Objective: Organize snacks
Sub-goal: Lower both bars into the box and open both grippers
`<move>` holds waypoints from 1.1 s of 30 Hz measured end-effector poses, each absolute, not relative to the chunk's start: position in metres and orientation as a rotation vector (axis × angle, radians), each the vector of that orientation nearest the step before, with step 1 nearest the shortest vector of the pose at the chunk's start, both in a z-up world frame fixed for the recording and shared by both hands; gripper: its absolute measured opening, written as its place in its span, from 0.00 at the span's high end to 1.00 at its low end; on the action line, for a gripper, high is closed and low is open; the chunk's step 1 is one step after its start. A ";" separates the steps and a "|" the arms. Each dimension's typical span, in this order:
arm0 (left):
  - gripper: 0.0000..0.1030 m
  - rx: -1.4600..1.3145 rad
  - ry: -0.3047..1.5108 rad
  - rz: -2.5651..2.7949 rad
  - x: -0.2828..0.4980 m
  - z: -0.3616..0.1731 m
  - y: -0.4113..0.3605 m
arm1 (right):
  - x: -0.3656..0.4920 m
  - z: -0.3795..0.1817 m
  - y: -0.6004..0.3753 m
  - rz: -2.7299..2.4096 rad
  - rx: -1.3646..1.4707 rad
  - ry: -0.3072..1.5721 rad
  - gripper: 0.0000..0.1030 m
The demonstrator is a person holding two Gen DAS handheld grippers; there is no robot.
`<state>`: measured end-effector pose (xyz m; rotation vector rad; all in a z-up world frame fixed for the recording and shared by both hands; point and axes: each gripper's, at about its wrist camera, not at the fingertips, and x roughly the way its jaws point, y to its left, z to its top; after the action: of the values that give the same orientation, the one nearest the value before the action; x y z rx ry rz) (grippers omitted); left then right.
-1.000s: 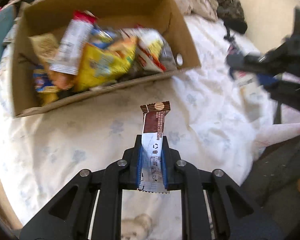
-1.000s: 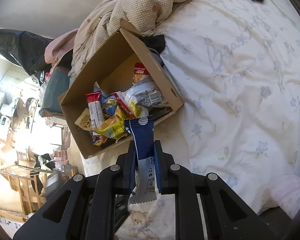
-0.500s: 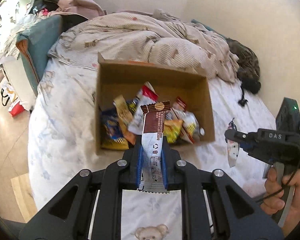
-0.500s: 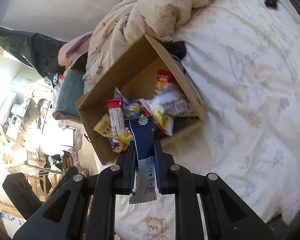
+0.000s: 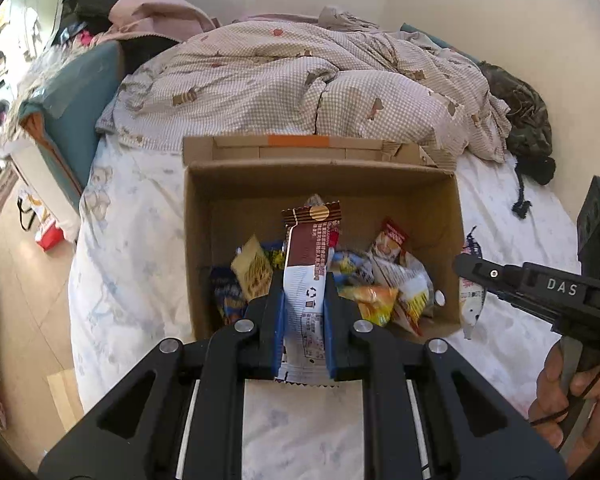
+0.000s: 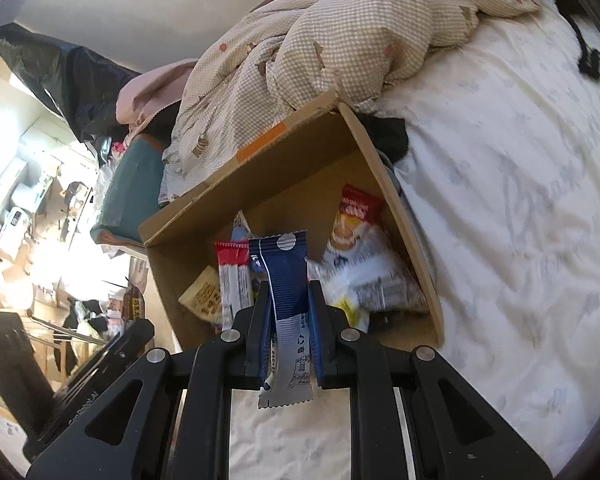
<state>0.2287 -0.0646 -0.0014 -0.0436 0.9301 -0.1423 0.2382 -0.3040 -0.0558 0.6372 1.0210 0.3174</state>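
My left gripper (image 5: 304,300) is shut on a brown and white snack bar (image 5: 308,264), held upright in front of an open cardboard box (image 5: 320,176) on the bed. The box holds several snack packets (image 5: 380,280). My right gripper (image 6: 288,312) is shut on a blue and silver snack bar (image 6: 286,280), held near the box (image 6: 260,184) and pointing into it. In the left wrist view the right gripper (image 5: 476,276) comes in from the right with its bar (image 5: 470,308) hanging beside the box's right wall.
A rumpled checked quilt (image 5: 300,76) lies behind the box. A teal cushion (image 5: 76,108) sits at the bed's left edge, with floor beyond. A black cord (image 5: 520,200) and dark cloth (image 5: 524,120) lie on the white sheet (image 6: 520,220) to the right.
Both grippers have pulled back and levelled out, so the box now sits farther ahead and squarer in view. Both still hold their bars.
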 end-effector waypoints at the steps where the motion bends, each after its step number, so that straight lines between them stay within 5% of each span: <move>1: 0.87 -0.031 0.927 -0.136 0.234 -0.001 -0.067 | 0.243 -0.057 -0.303 0.318 0.634 1.023 0.83; 22: 0.85 0.075 0.985 0.019 0.311 -0.028 -0.085 | 0.301 -0.087 -0.297 0.333 0.789 1.074 0.79; 24: 0.85 0.069 0.980 0.013 0.311 -0.028 -0.085 | 0.301 -0.087 -0.296 0.333 0.789 1.080 0.70; 26: 0.85 0.074 0.979 0.015 0.310 -0.027 -0.085 | 0.300 -0.083 -0.294 0.329 0.779 1.075 0.37; 28: 0.82 0.067 0.985 0.012 0.310 -0.026 -0.084 | 0.297 -0.078 -0.294 0.300 0.758 1.049 0.29; 29: 0.71 0.062 0.989 0.014 0.310 -0.025 -0.083 | 0.297 -0.077 -0.294 0.296 0.745 1.044 0.29; 32: 0.19 0.034 0.974 0.028 0.305 -0.018 -0.079 | 0.296 -0.071 -0.295 0.289 0.717 1.028 0.25; 33: 0.09 0.029 0.957 0.037 0.303 -0.015 -0.077 | 0.295 -0.069 -0.296 0.281 0.709 1.022 0.23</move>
<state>0.3028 -0.0775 -0.0150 0.0294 0.9573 0.0369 0.2953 -0.2959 -0.0692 0.7088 1.0225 0.2811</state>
